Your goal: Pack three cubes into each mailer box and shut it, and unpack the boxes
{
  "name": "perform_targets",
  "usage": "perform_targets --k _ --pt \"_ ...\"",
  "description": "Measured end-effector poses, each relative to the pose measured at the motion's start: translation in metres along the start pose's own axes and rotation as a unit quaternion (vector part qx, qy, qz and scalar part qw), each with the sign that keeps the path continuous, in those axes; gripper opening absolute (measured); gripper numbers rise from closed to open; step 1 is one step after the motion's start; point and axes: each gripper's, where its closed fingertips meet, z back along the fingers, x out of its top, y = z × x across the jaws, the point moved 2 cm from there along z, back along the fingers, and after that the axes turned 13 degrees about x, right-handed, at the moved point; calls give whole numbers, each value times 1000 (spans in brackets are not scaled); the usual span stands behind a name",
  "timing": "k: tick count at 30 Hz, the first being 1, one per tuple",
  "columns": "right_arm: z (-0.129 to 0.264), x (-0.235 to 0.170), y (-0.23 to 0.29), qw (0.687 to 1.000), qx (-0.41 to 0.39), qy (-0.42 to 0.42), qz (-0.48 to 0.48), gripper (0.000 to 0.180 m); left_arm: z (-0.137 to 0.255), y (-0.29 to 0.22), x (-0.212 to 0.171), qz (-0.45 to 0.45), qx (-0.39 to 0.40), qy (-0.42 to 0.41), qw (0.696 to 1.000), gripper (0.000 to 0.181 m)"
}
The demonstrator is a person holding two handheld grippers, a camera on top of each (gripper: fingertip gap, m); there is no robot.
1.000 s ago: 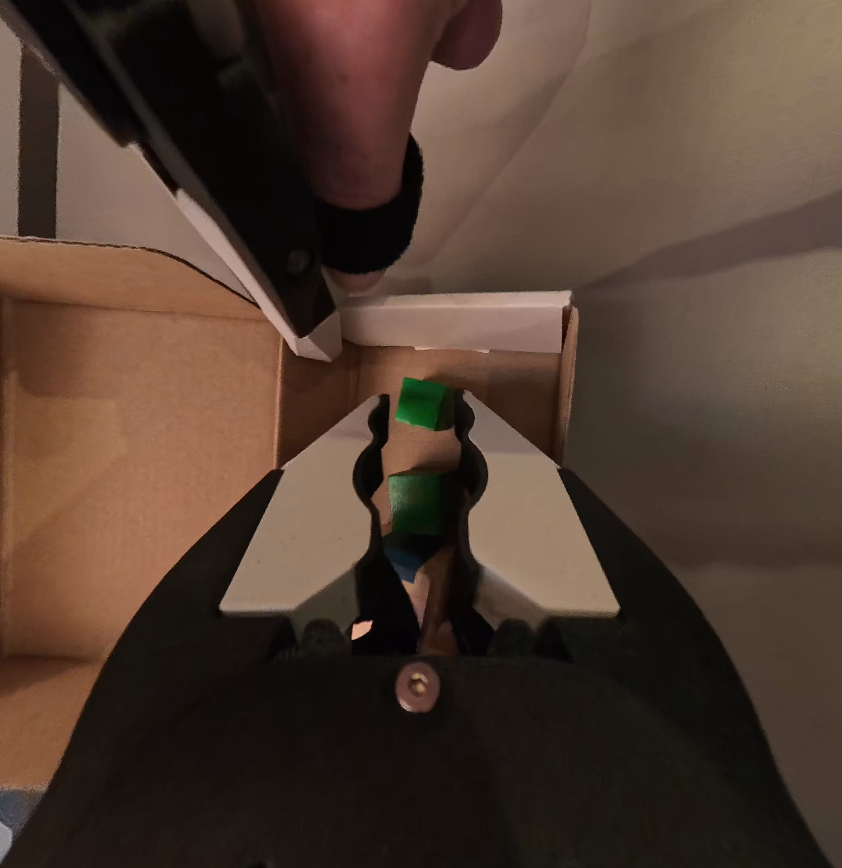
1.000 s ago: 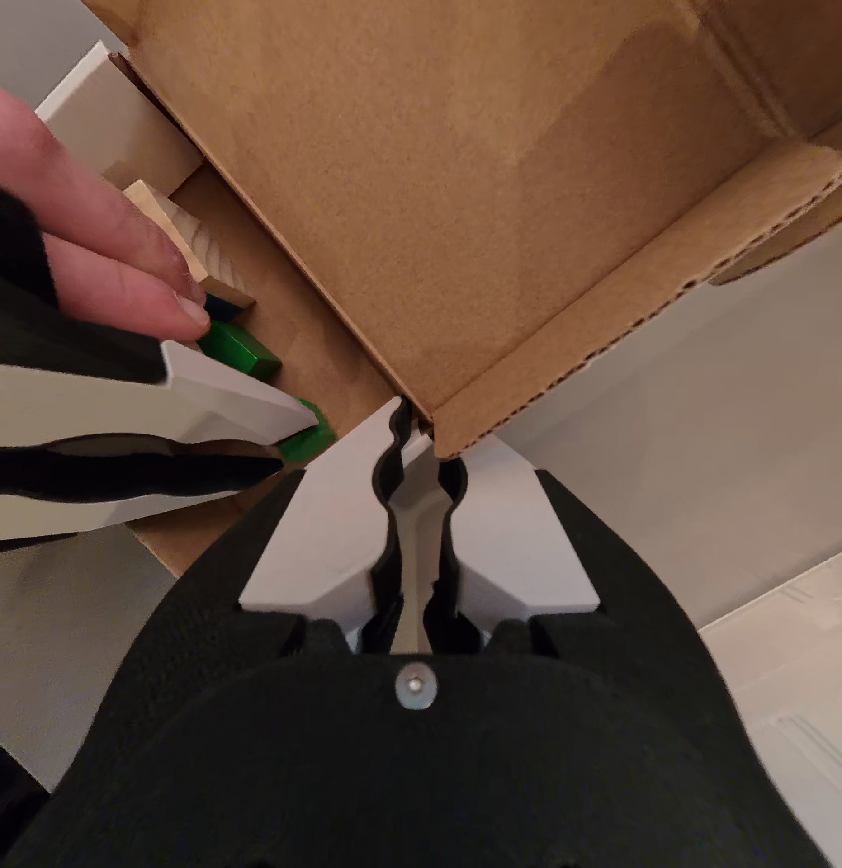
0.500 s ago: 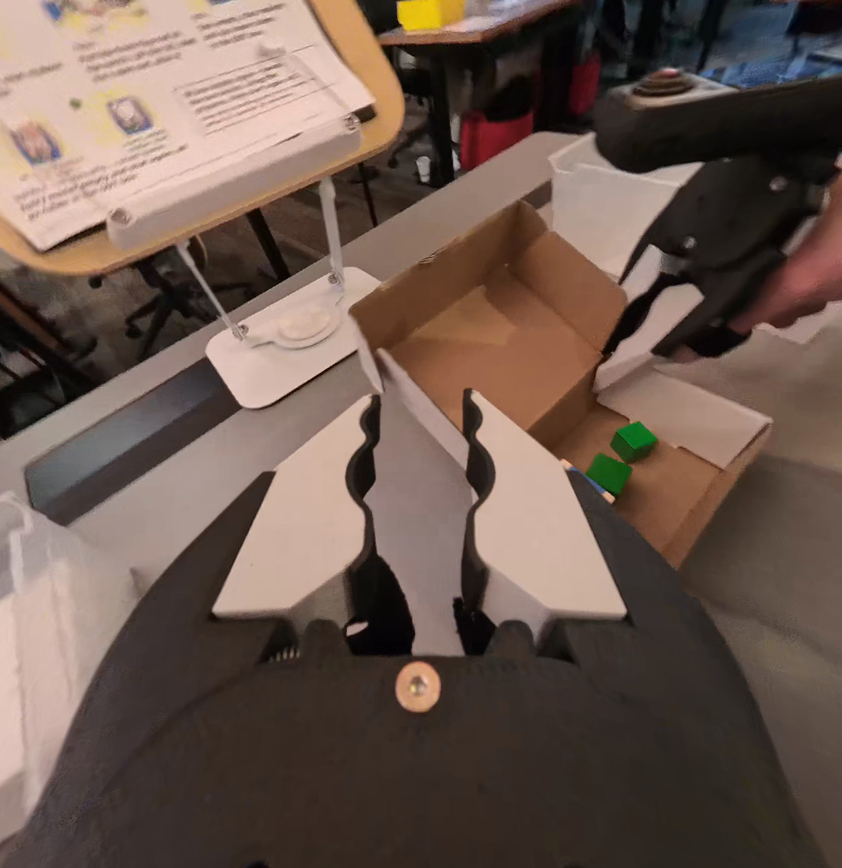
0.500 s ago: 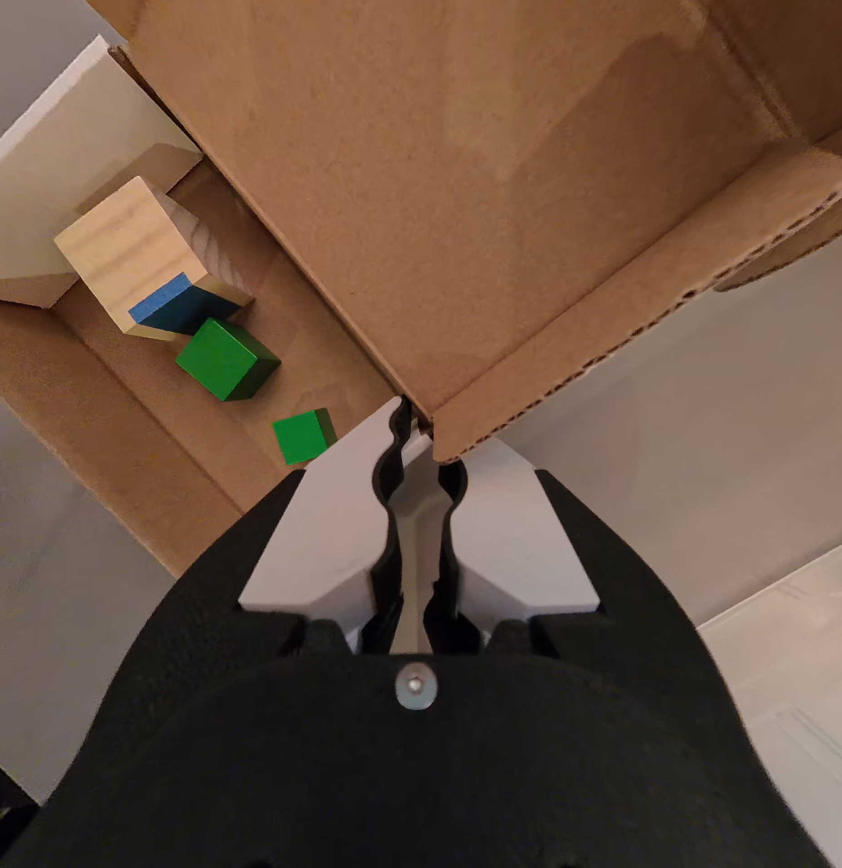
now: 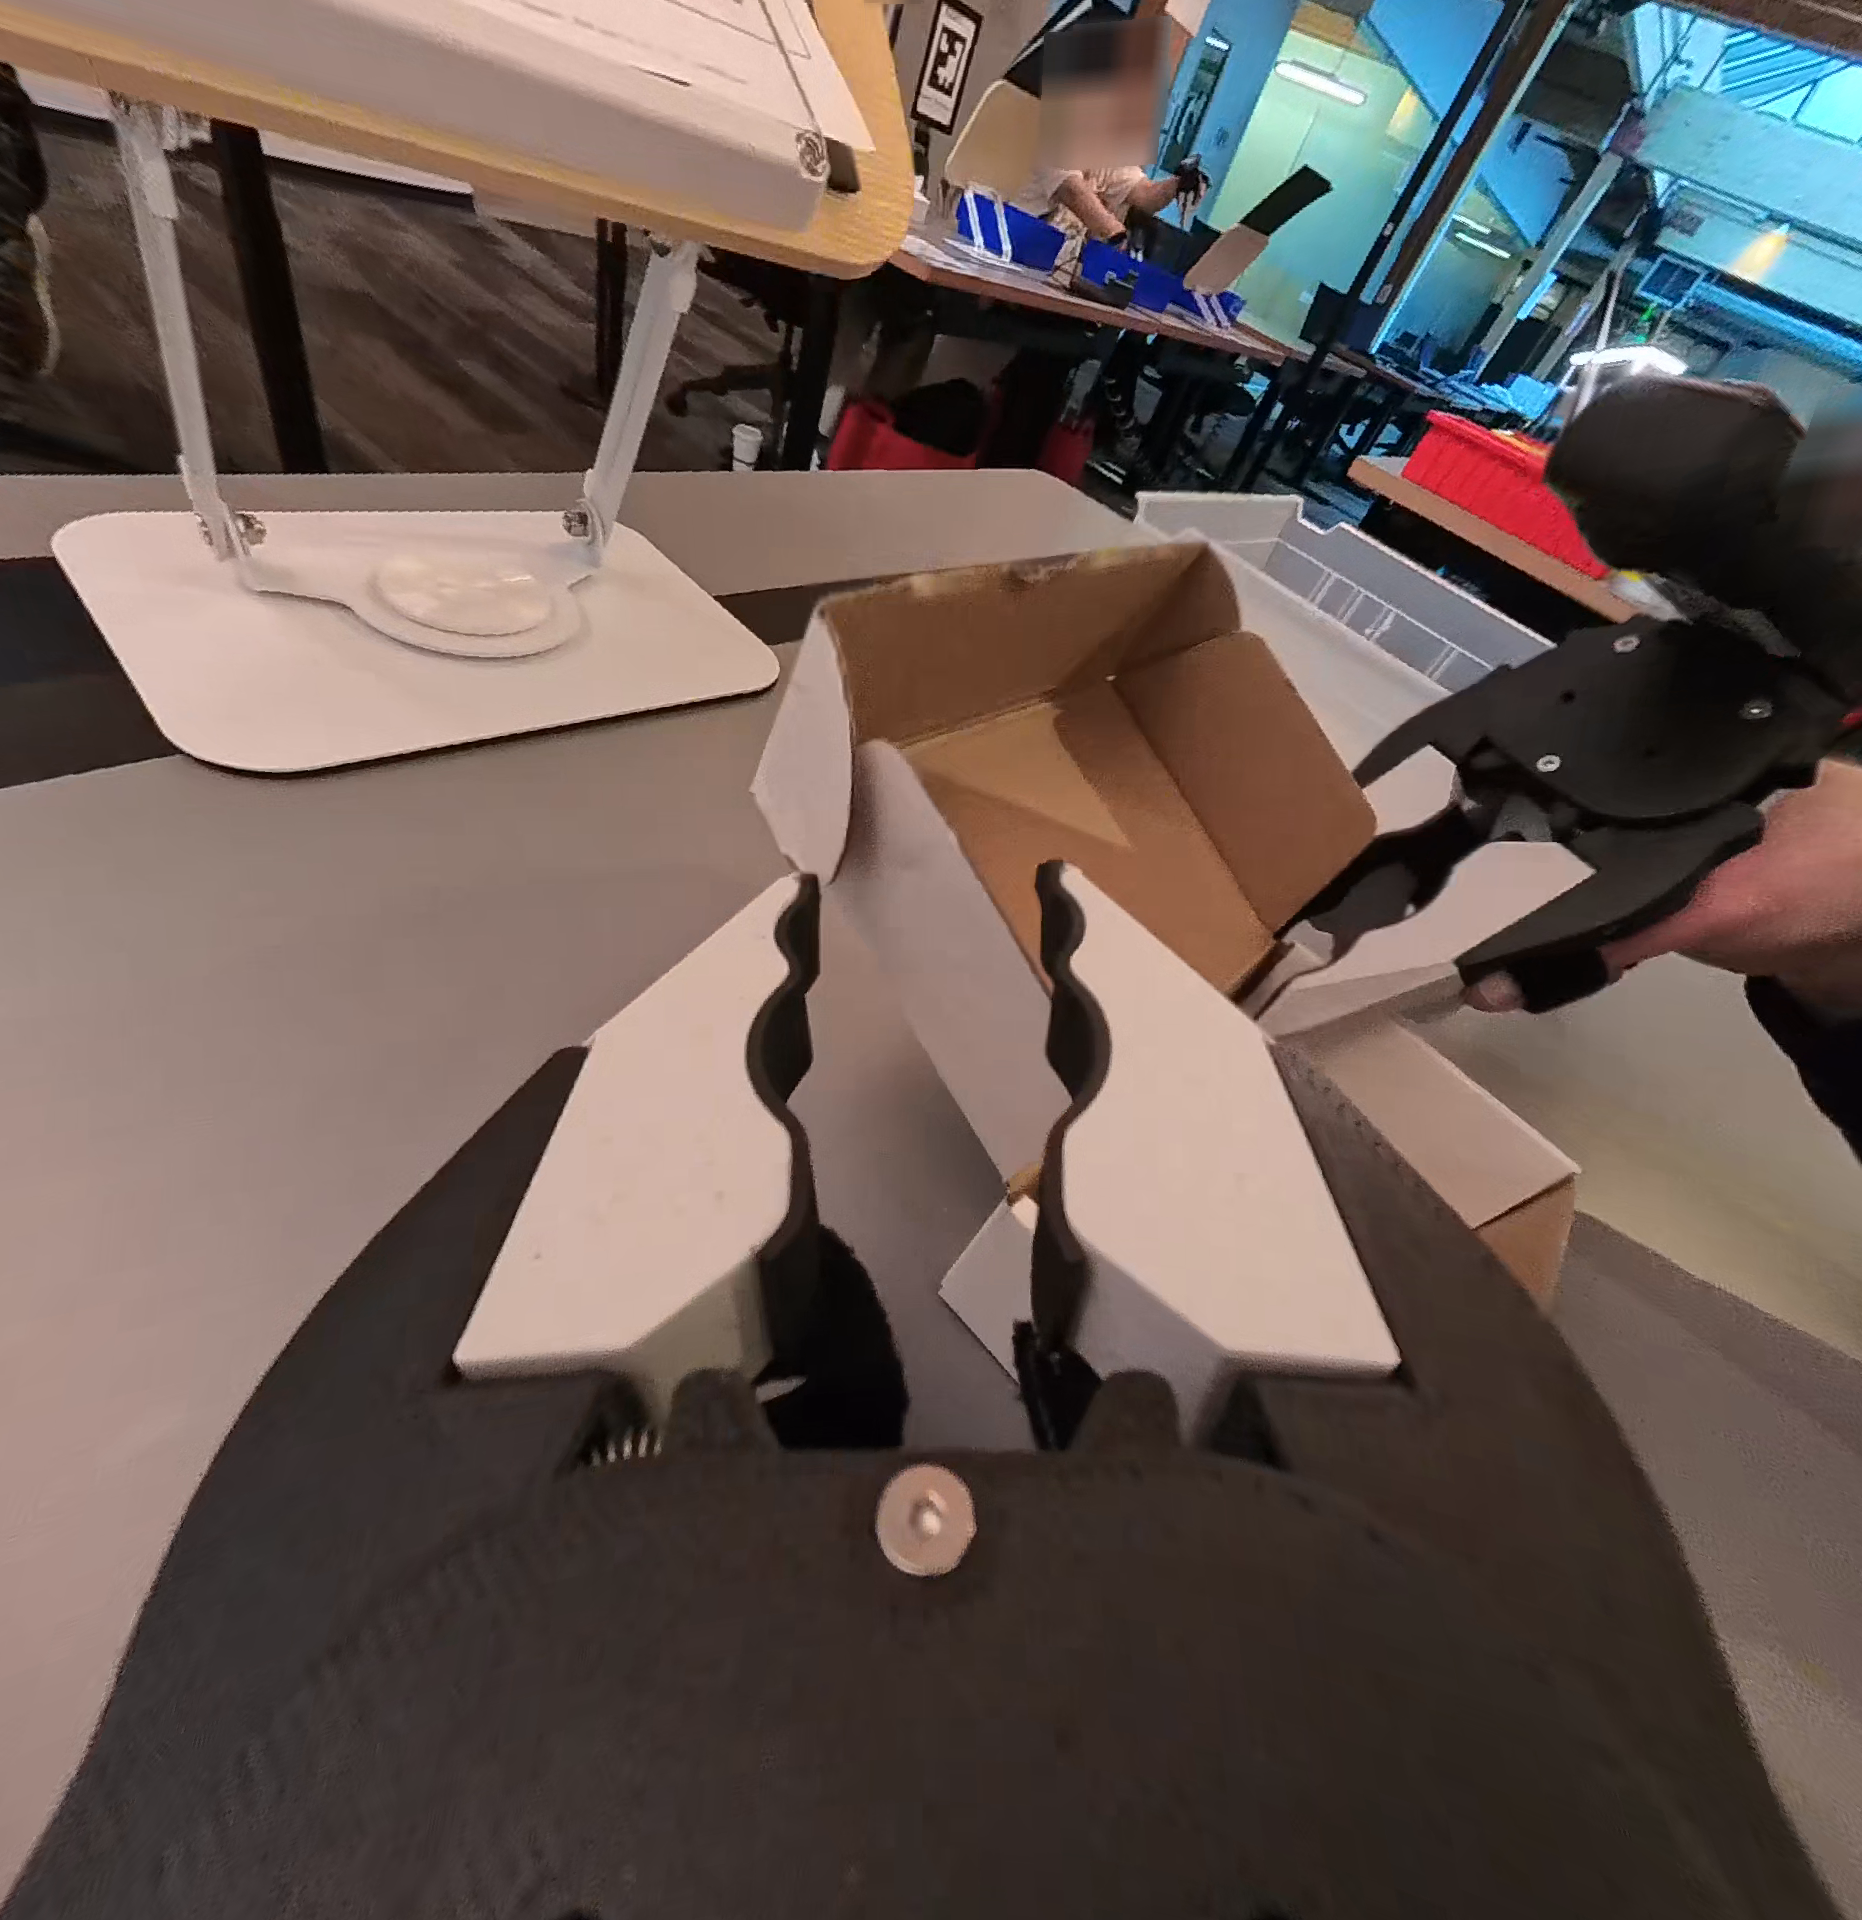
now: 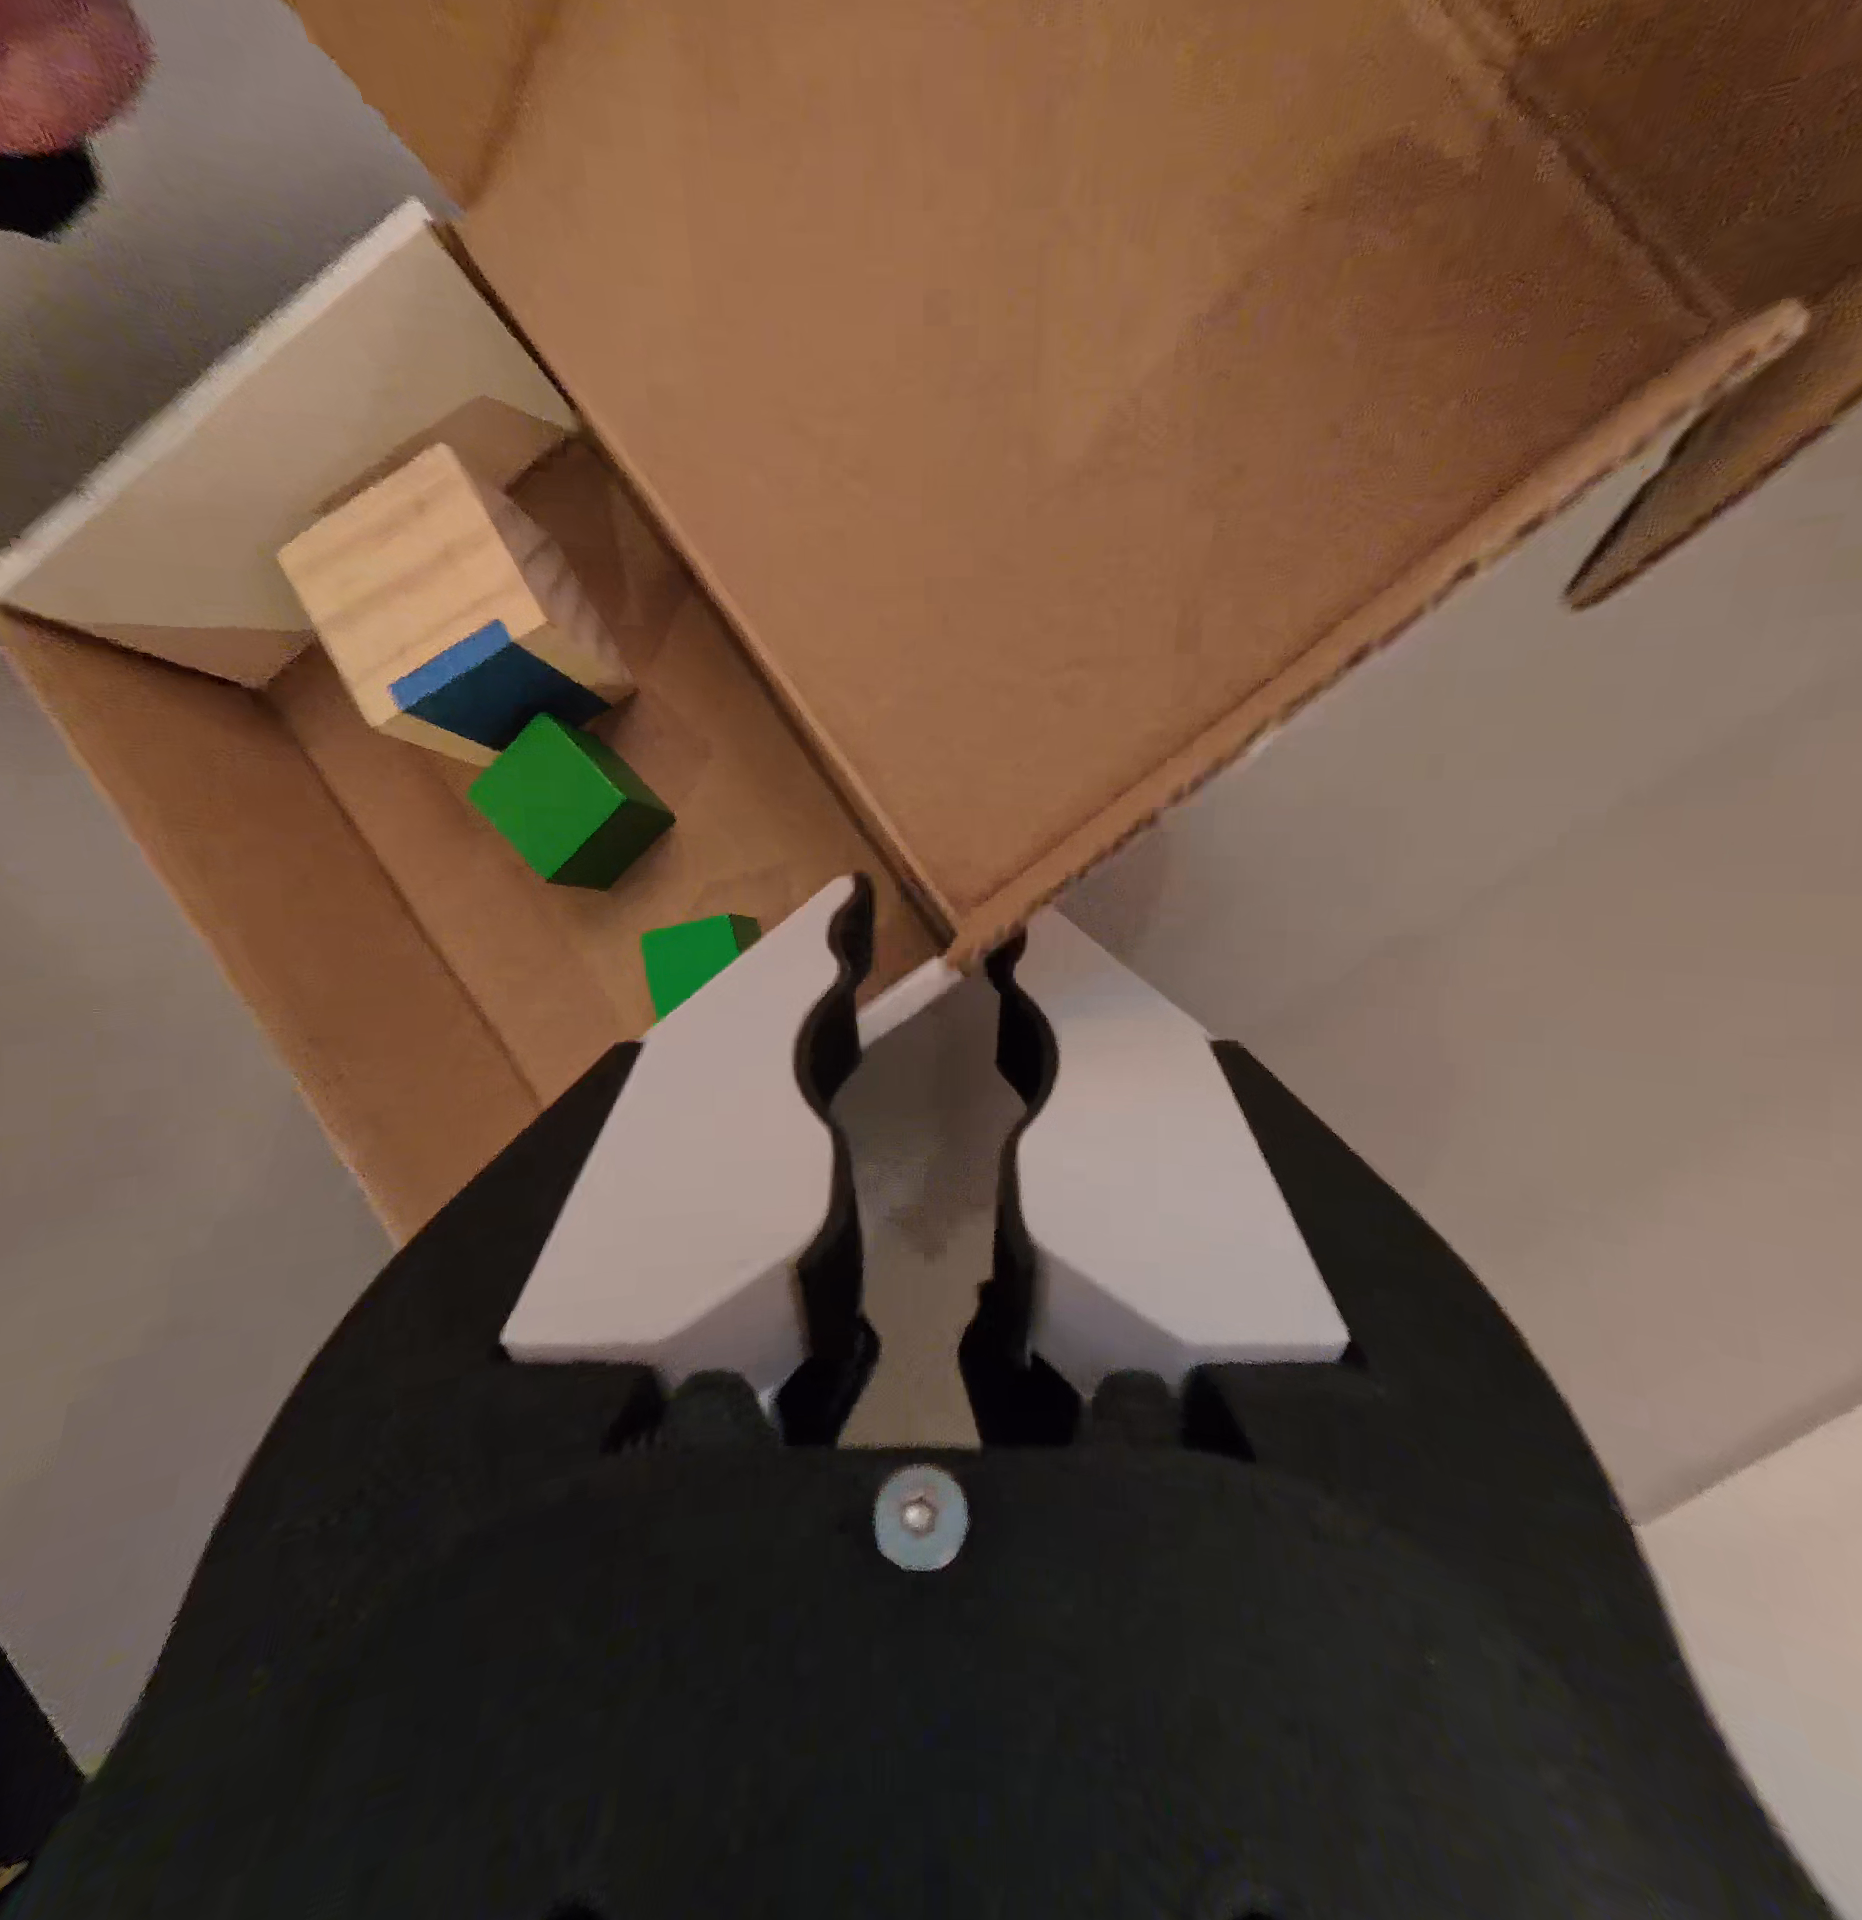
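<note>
Left gripper (image 5: 922, 894): jaws parted, a clear gap between the white fingers (image 5: 657, 1132), nothing clamped between the wavy black inner pads. It points forward and slightly downward.

Right gripper (image 6: 932, 914): jaws narrower, a small gap between the tips; whether they pinch anything cannot be told. It looks steeply down. From the left wrist view the right gripper (image 5: 1322, 925) comes in from the right side, black body tilted, tips angled down and to the left. The right hand (image 5: 1779, 904) wraps its handle from beneath, one finger through a black strap.
</note>
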Motion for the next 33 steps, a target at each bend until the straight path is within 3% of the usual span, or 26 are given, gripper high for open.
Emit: perform_targets --k 5,9,13,15,22,27,33 --pt "7 4 10 996 35 -76 -2 47 1 2 -2 13 -26 0 1000 41" --pt "25 16 16 980 61 -186 -18 66 4 8 3 48 -38 -15 998 42" --pt "49 34 0 932 79 -344 -81 52 4 15 5 95 -39 -26 994 42" --pt "56 34 -14 915 68 -383 -110 40 3 18 3 113 -37 -27 993 40" --pt "47 39 -18 899 89 -410 -125 30 -6 8 -14 116 -65 9 991 18" --pt "49 39 -6 927 32 -369 -54 28 6 -13 -9 52 -87 -9 995 2" --pt "51 34 11 941 -12 -338 15 26 24 -32 -17 -26 -107 -22 994 1"
